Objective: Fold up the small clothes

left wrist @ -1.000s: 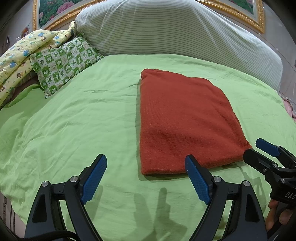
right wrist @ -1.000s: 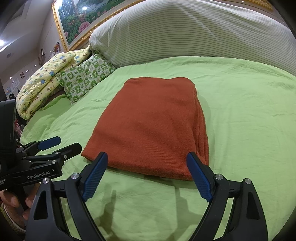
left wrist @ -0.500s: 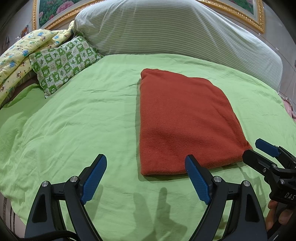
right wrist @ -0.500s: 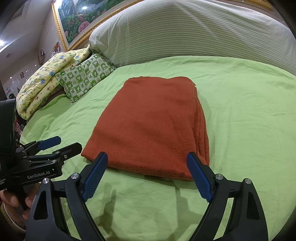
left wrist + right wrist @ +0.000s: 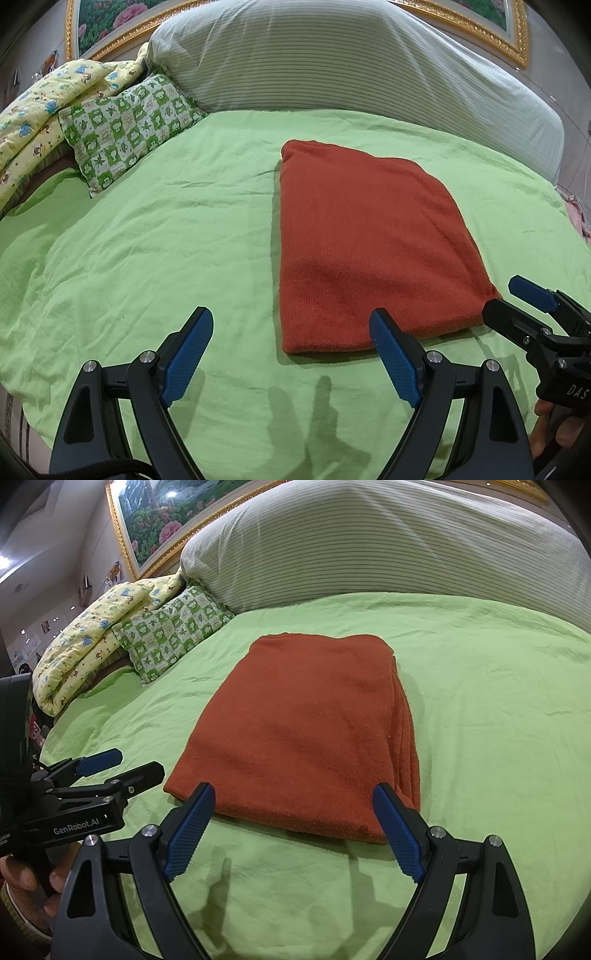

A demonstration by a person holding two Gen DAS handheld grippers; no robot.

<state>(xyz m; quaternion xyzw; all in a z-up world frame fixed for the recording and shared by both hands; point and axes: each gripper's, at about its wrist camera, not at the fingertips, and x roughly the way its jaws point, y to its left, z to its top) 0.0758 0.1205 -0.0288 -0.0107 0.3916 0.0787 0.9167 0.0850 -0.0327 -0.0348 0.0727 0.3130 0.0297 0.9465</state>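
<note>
**Folded cloth on the bed, both claws spread and empty**

A rust-red cloth (image 5: 373,251) lies folded into a neat rectangle on the green bedsheet (image 5: 166,236), a little right of the middle of the bed. Its stacked layers show along the right edge in the right wrist view (image 5: 404,738).

The left claw (image 5: 291,350) hovers over the sheet just short of the cloth's near left corner, its blue pads wide apart with nothing between them. The right claw (image 5: 293,827) hangs before the cloth's near edge, also spread wide and empty; the cloth sits beyond its tips, and I see no contact. Each claw appears at the edge of the other's view, with fingers of the person's hand (image 5: 22,882) wrapped on the handle.

At the head of the bed rest a big striped pillow (image 5: 332,59), a green checked cushion (image 5: 129,122) and a yellow printed quilt (image 5: 33,114). A gold-framed flower painting (image 5: 155,520) hangs behind.
</note>
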